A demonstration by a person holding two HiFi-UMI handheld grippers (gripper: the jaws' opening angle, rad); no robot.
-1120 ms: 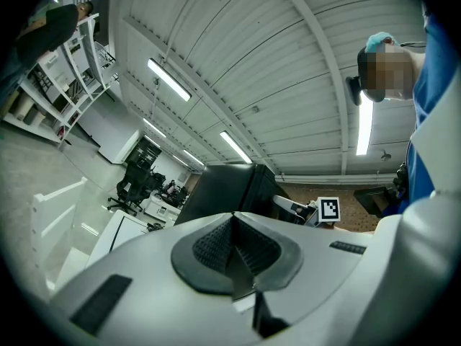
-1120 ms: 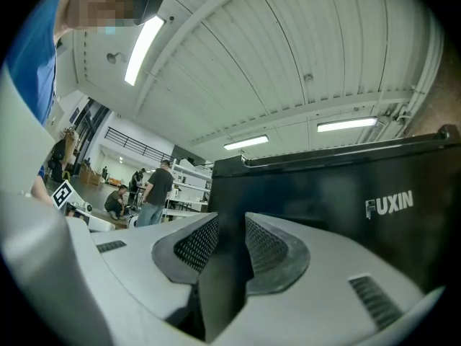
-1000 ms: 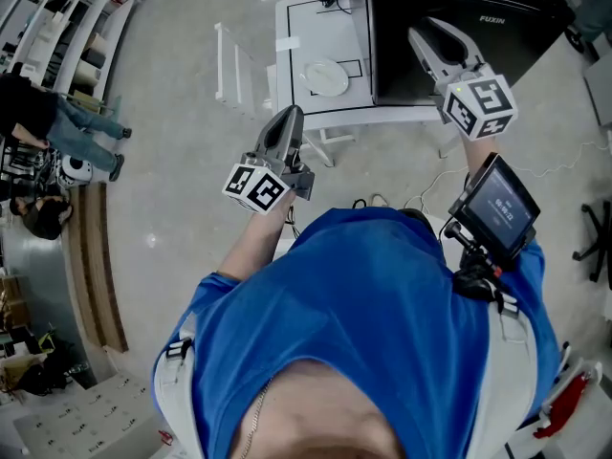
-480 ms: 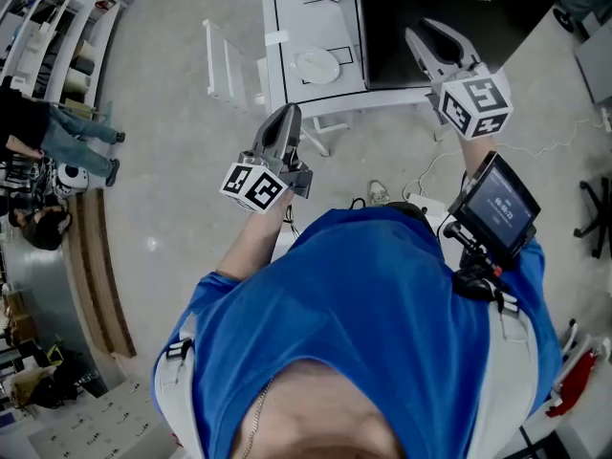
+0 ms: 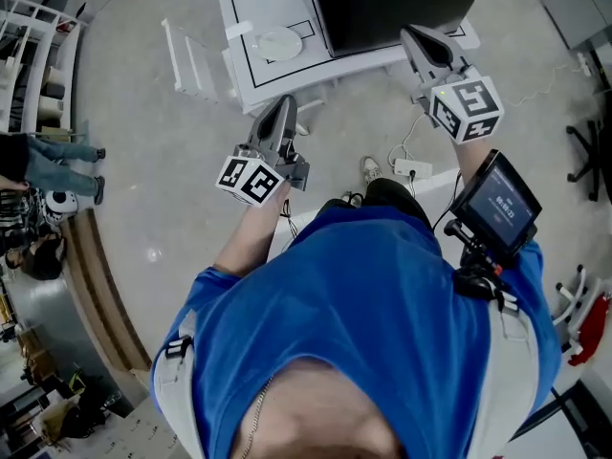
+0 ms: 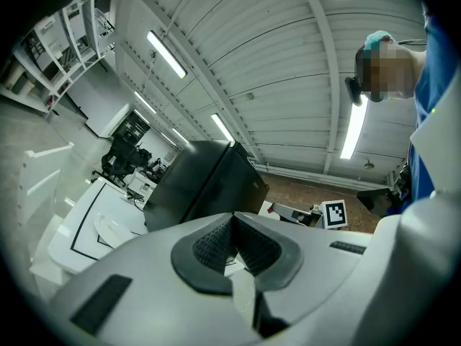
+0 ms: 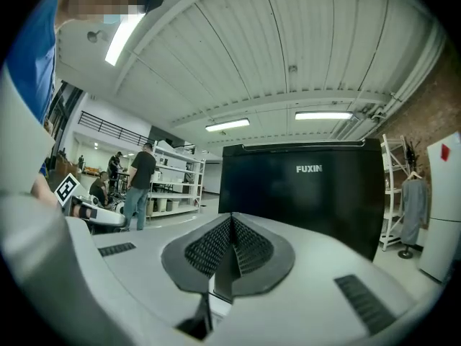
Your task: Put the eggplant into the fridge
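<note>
No eggplant shows in any view. The black fridge (image 5: 382, 8) stands with its door closed at the top of the head view, and fills the right gripper view (image 7: 302, 186). My right gripper (image 5: 413, 34) hangs in the air just in front of the fridge's near right corner. Its jaws have just been closing and are now shut with nothing between them (image 7: 232, 229). My left gripper (image 5: 284, 108) hovers over the floor before the white table (image 5: 249, 75), also shut and empty (image 6: 234, 225). It points toward the fridge (image 6: 202, 186).
A white plate (image 5: 277, 44) lies on the white table left of the fridge. A white rack (image 5: 186, 60) stands left of the table. A power strip (image 5: 411, 168) and cables lie on the floor. Shelving and people (image 5: 48, 156) are at far left; an office chair (image 5: 593, 142) at right.
The right gripper's jaws have gone from open to shut, empty. Fridge and table have slid toward the top of the head view, and the right gripper now sits before the fridge's corner instead of over it.
</note>
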